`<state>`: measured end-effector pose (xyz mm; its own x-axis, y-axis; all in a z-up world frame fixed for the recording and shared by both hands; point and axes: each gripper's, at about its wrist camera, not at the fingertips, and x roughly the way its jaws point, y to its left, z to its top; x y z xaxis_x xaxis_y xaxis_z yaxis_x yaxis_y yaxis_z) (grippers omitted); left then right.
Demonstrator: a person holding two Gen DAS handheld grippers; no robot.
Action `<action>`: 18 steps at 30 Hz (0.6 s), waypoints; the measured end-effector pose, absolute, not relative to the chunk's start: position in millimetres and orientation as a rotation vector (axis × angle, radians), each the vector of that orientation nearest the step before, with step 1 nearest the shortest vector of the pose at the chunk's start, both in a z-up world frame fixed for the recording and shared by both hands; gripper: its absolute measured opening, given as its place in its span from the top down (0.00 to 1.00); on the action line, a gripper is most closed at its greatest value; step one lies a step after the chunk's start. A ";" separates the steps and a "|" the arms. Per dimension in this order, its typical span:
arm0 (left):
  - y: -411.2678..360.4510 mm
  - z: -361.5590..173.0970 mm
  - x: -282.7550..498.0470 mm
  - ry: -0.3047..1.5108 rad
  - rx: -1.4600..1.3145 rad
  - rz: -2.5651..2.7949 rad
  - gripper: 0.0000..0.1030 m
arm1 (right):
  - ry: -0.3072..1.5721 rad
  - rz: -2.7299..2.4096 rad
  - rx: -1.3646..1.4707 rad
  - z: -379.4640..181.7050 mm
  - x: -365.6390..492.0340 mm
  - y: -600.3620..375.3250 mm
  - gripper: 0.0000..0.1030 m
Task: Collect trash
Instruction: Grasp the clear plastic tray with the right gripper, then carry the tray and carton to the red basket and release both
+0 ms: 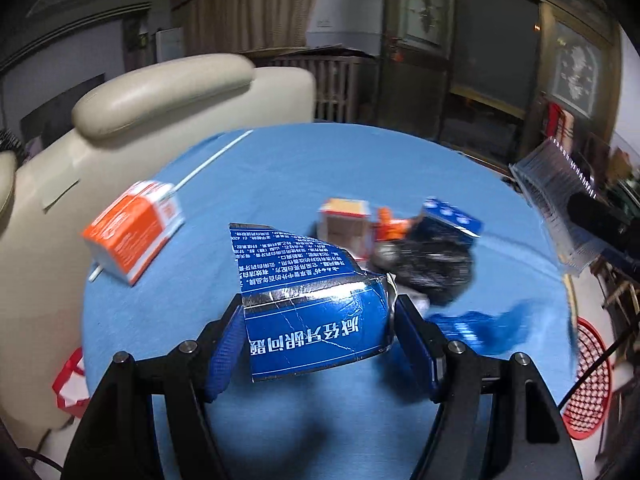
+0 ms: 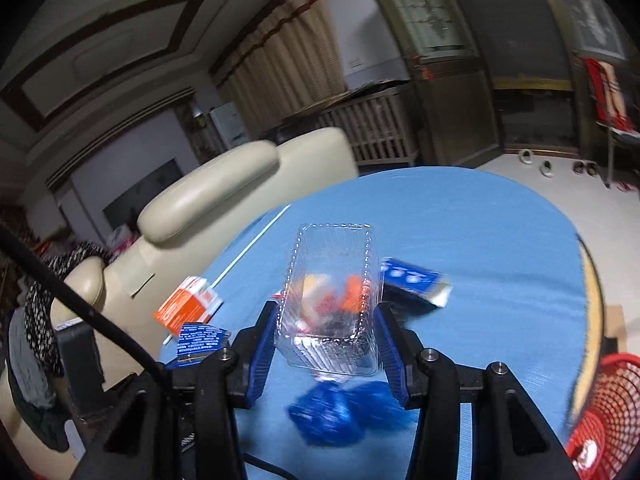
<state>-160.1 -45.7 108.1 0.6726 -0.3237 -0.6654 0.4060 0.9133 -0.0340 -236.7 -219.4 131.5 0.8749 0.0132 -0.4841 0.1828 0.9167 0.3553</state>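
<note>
Both tools loaded: the left gripper (image 1: 320, 336) clamps a torn blue carton (image 1: 312, 320) above the blue table (image 1: 280, 168), the right gripper (image 2: 326, 344) pinches a clear plastic tray (image 2: 332, 300) by its sides, probably bound for the red basket (image 2: 612, 408) at the table's edge

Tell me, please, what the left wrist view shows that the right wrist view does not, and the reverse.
Only the left wrist view shows the left gripper shut on the blue carton, and a black crumpled bag.

Only the right wrist view shows the right gripper shut on the clear plastic container, and shoes on the floor.

Both show the blue table, the orange box, the red basket.
</note>
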 end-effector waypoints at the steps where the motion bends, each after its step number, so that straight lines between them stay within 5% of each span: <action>1: -53.0 110.2 -164.4 0.725 0.129 -0.427 0.29 | 0.497 -0.110 0.417 130.0 -244.8 -227.4 0.51; 18: -140.6 134.3 -213.3 0.687 0.256 -0.589 0.29 | 0.476 -0.280 0.515 109.8 -328.6 -296.4 0.51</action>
<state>-213.3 -140.6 134.3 0.6199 -0.4239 -0.6603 0.5875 0.8086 0.0325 -328.6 -296.4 109.8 0.8549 -0.1372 -0.5004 0.3707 0.8363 0.4040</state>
